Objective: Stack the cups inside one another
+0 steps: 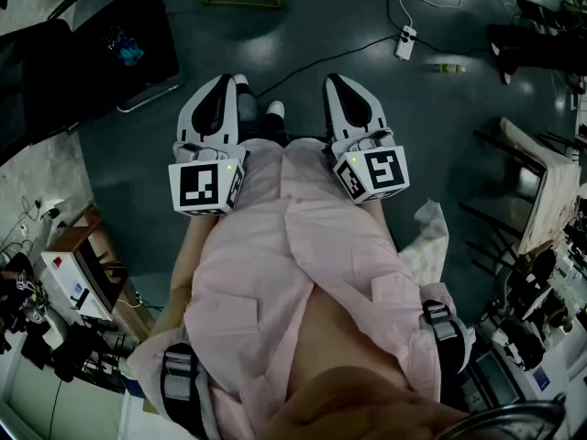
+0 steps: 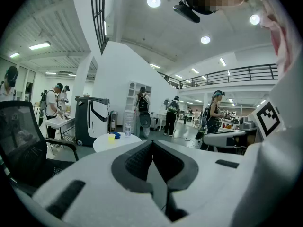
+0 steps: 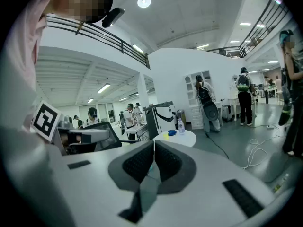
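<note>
Left gripper (image 2: 152, 144) and right gripper (image 3: 154, 144): both clenched, nothing between the jaws.
Held side by side at the person's waist. Well ahead, a round white table (image 3: 188, 137) bears a yellow cup (image 3: 165, 135), a blue item (image 3: 173, 132) just beside it, and a bottle (image 3: 180, 125).

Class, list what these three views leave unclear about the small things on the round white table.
Left gripper view: the yellow thing and blue thing on the round table are too far and small to count as cups or see whether nested.
Right gripper view: the same; the bottle label is too small to read.
Head view: the table is outside the frame; the pink garment fills the middle.
</note>
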Demonstrator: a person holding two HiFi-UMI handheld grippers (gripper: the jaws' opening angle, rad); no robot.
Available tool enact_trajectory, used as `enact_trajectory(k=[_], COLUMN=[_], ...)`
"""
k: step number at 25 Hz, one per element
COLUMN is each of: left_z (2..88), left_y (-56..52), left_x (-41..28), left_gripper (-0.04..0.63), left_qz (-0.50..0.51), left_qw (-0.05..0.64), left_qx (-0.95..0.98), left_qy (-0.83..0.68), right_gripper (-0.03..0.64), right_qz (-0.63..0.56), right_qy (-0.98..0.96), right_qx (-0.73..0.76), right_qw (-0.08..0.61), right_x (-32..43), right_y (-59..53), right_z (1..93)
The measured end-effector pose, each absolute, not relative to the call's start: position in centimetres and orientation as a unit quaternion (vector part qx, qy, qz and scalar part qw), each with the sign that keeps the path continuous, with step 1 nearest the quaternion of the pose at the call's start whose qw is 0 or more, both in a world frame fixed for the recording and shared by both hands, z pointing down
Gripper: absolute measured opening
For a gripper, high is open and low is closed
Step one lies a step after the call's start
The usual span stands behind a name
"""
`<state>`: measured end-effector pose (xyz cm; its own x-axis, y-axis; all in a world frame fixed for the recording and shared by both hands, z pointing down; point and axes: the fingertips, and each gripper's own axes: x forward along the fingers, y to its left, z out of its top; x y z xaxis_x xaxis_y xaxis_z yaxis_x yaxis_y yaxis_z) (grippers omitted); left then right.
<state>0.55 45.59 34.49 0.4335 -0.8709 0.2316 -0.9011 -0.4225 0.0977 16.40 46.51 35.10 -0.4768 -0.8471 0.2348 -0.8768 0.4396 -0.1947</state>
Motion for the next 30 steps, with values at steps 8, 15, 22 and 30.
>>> enact_trajectory(k=[8,15,22,30], left_z=[34.7,34.5,35.1,34.5], left_y=[45.4,44.8,43.7,41.5], left_x=[1.1,1.5,1.8,1.6], left_gripper=[0.017,0.017,0.018,0.017], left_qz=[0.074,0.073,0.068,0.071], left_qw=[0.108,0.107,0.112,0.108], left_qx=[0.837,0.833,0.834,0.838], left_qy=[-0.532,-0.538,-0.537,-0.531], right_gripper=[0.032,0.032,0.034,0.034], right_qz=[0.154,0.154,0.167,0.170], right_qy=[-0.848,-0.851,-0.853,-0.849], right_qx=[0.505,0.500,0.494,0.500], right_qw=[0.047,0.045,0.036,0.037], right_x=[17.2,17.6,17.8,17.6], right_y=[46.1,45.3,44.2,42.1], right_z=[35.4,35.4,36.1,35.7])
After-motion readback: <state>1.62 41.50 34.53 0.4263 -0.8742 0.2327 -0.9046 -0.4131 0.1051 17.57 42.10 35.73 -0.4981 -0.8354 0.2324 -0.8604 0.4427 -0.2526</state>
